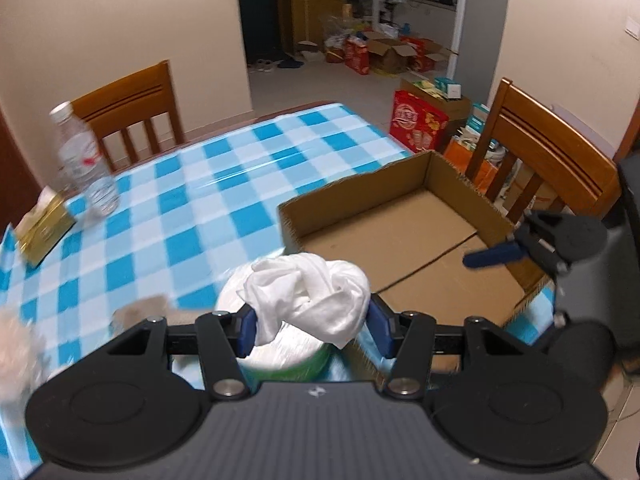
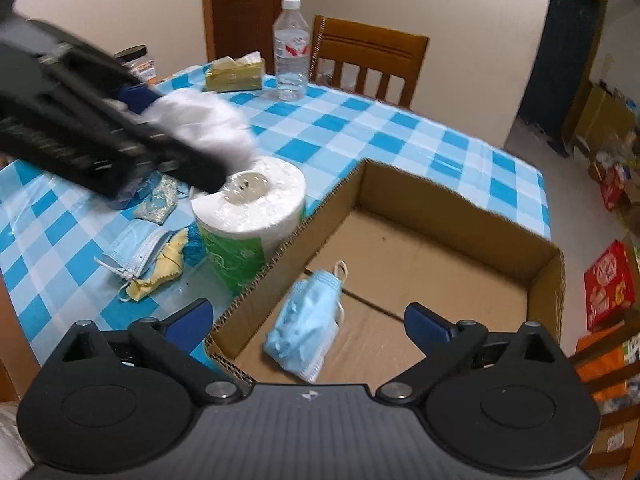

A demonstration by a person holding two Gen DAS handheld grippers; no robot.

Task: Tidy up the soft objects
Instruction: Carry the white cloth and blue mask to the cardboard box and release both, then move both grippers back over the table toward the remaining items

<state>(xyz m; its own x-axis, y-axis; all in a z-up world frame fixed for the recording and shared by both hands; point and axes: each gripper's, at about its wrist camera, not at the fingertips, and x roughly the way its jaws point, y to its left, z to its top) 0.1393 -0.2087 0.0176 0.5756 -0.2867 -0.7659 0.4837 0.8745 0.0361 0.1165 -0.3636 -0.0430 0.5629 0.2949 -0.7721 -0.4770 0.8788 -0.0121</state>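
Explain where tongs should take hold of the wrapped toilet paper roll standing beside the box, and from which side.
Grip the white toilet paper roll with the green wrapper across its round side wall, coming from above: it stands upright, and the brown cardboard box crowds one side.

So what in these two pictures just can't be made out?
- Pale fuzzy object, left wrist view: blurred and cut by the left edge.
- Dark-lidded jar, right wrist view: mostly hidden behind the left tool.
- Bottle label, right wrist view: print too small.
- White cloth, right wrist view: motion-blurred.

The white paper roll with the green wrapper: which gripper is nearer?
Left. The left gripper hovers just above the roll, gripping a white cloth; the right gripper is over the cardboard box.
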